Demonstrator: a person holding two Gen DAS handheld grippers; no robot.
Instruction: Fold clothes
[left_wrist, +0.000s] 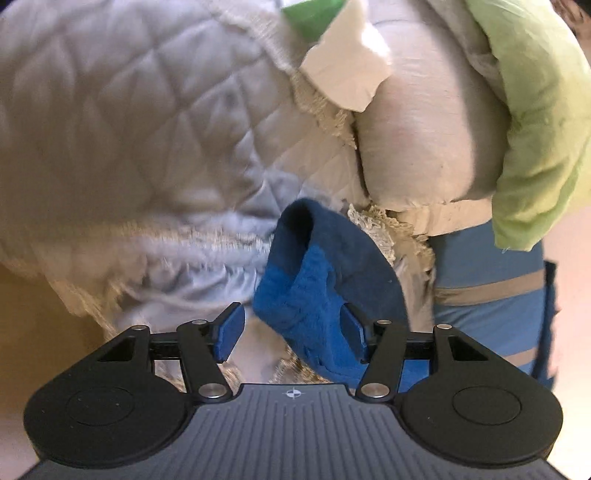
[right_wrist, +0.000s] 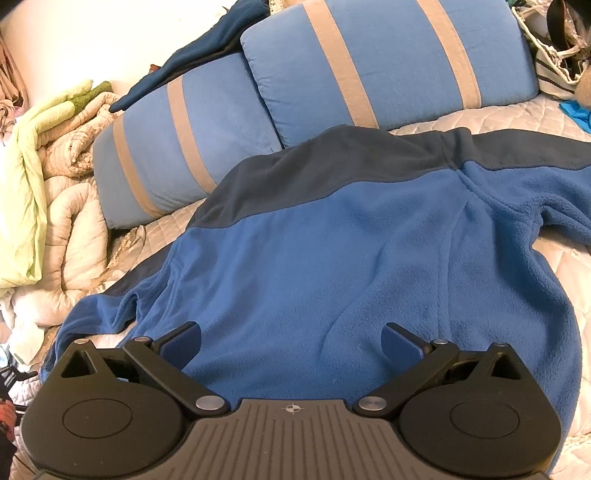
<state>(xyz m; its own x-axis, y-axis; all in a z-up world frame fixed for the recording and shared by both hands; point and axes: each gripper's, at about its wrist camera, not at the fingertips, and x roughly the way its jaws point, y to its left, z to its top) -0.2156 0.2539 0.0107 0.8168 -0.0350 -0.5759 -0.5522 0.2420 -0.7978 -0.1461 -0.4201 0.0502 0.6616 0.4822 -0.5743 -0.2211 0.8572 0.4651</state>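
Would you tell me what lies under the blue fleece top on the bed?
A quilted bedspread shows around the fleece top; its collar end rests against a striped pillow. Whatever lies beneath its middle is covered.

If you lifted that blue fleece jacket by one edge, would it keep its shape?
Probably not. The two-tone blue fleece jacket drapes and wrinkles over the quilted white bedcover, so it likely flops. Its fuzzy pile should grip rather than slip. It looks light for its bulk.

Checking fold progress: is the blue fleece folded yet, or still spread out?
Mostly spread: the blue fleece lies flat across the quilted bed cover, body unfolded and one sleeve stretched sideways.
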